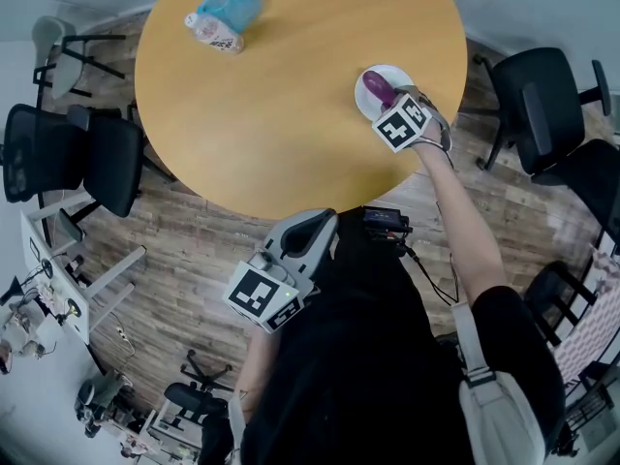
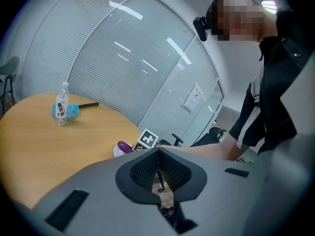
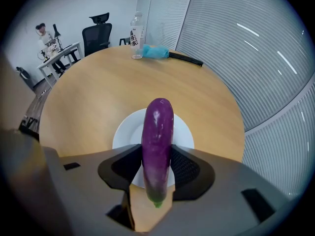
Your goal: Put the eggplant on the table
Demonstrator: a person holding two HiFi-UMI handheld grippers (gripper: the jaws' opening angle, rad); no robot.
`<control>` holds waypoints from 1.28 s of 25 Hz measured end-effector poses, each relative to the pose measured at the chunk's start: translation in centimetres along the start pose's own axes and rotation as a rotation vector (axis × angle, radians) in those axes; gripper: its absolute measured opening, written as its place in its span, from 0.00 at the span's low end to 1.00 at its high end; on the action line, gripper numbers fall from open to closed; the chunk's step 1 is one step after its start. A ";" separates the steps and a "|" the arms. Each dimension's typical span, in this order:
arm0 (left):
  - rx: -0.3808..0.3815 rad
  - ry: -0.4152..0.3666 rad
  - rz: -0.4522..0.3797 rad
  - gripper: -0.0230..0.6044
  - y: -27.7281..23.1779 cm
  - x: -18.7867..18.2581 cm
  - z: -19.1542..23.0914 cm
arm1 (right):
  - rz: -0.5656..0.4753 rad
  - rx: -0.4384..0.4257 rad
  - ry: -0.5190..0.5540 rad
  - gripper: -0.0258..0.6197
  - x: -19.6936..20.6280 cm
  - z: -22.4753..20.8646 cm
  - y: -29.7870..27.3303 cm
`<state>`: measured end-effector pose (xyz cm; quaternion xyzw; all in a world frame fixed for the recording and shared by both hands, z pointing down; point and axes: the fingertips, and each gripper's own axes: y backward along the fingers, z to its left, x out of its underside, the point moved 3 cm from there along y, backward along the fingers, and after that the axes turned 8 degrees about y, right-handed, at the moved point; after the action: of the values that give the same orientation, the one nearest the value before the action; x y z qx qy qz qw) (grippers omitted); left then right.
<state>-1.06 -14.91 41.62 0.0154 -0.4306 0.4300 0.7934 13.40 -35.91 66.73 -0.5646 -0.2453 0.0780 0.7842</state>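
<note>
So, the person stands at the near edge of the round table (image 1: 271, 114) and reaches out over its right-hand edge, where a white plate (image 3: 125, 132) sits just inside the rim. The eggplant (image 3: 157, 141) lies lengthwise over that plate with its green stem end pointing back toward the person and poking past the plate's near rim. The right gripper (image 3: 157, 162) comes steeply down on that stem half, its jaws clamped wide with a pad against each purple flank. That is a sensible place to grip, since it is the end nearest the hand. From where I look I can't quite say whether the eggplant has lifted or rests on the plate. Nothing has reached bare wood yet, so the job looks to be at its pick-up.

The left gripper (image 2: 158, 156) hangs back by the person's waist, off the table's near edge, jaws pressed together on nothing, plainly kept out of the way. A water bottle (image 1: 215, 33) and a blue duster (image 1: 232, 6) sit together at the far edge, well apart from the plate.
</note>
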 end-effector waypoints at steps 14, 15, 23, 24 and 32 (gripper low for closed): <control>0.005 -0.001 -0.002 0.06 -0.1 0.2 -0.3 | 0.007 0.009 0.050 0.33 -0.1 0.3 -0.6; 0.005 -0.001 -0.003 0.06 -0.1 0.3 -0.3 | 0.005 0.009 0.047 0.33 0.0 0.3 -0.6; -0.005 -0.007 0.001 0.06 0.3 0.6 -0.3 | -0.015 0.015 0.049 0.35 -0.2 0.5 -0.3; -0.005 -0.009 0.001 0.06 0.4 0.5 -0.4 | -0.018 0.014 0.049 0.35 -0.2 0.5 -0.2; -0.002 -0.029 0.005 0.06 0.6 0.2 -0.8 | -0.048 0.030 0.035 0.37 -0.5 0.2 0.8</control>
<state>-0.93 -14.05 41.07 0.0201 -0.4426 0.4312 0.7859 13.00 -35.67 65.88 -0.5479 -0.2439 0.0528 0.7985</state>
